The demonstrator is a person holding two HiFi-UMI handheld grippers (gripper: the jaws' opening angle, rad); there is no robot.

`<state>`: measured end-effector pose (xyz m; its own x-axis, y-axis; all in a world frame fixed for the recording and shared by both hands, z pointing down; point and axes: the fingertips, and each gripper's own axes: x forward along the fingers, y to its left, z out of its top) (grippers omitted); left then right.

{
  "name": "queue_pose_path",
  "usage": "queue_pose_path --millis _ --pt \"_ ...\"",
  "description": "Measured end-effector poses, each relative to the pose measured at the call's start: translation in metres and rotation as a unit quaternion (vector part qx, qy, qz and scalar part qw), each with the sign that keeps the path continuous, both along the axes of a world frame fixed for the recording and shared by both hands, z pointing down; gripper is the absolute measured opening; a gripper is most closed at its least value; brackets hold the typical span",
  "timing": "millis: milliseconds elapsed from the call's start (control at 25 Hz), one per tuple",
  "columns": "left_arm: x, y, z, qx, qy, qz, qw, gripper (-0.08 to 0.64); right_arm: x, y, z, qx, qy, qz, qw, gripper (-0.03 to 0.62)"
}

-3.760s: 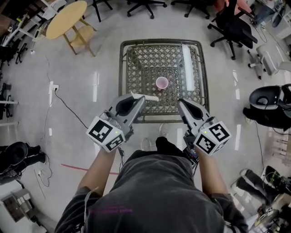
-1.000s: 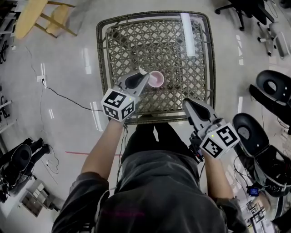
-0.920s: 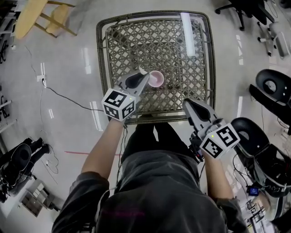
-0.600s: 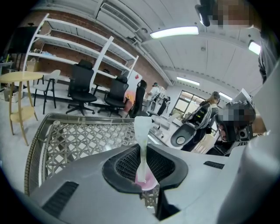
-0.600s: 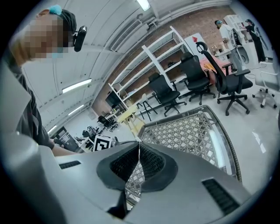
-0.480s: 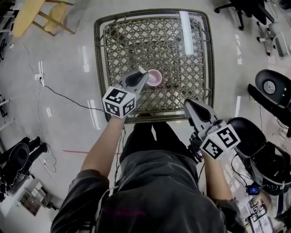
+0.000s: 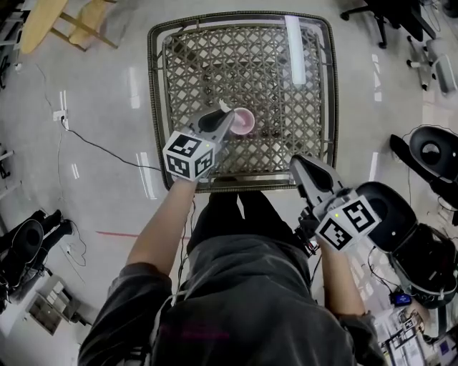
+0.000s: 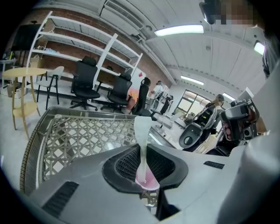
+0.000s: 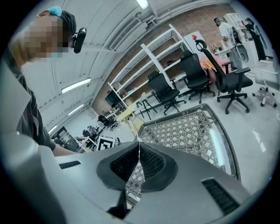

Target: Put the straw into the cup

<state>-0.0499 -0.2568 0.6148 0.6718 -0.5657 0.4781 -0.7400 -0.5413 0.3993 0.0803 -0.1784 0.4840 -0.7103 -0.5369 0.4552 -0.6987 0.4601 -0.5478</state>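
A small pink cup stands upright on the glass-topped lattice table, near its middle. My left gripper sits just left of the cup, shut on a pale translucent straw whose upper end sticks up past the jaw tips. In the left gripper view the straw runs upright between the jaws, with its lower end over the cup. I cannot tell whether it is inside the cup. My right gripper hangs at the table's near right edge, shut and empty, its jaws pressed together.
The table has a raised wicker rim. Black office chairs stand to the right, and a round wooden table is at the far left. A cable trails over the floor on the left.
Since the earliest frame my left gripper has carried the straw forward from the table's near edge to the cup. Over the last second it has barely moved. The right gripper has stayed put.
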Motion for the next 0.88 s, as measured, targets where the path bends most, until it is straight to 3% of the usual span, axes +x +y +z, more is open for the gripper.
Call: queue_pose_path --millis 880 --pt "0.009 -0.002 0.014 -0.010 -0.008 0.016 0.9998 0.049 0.000 -0.007 0.005 -0.007 0.002 -0.006 1.000 0.015"
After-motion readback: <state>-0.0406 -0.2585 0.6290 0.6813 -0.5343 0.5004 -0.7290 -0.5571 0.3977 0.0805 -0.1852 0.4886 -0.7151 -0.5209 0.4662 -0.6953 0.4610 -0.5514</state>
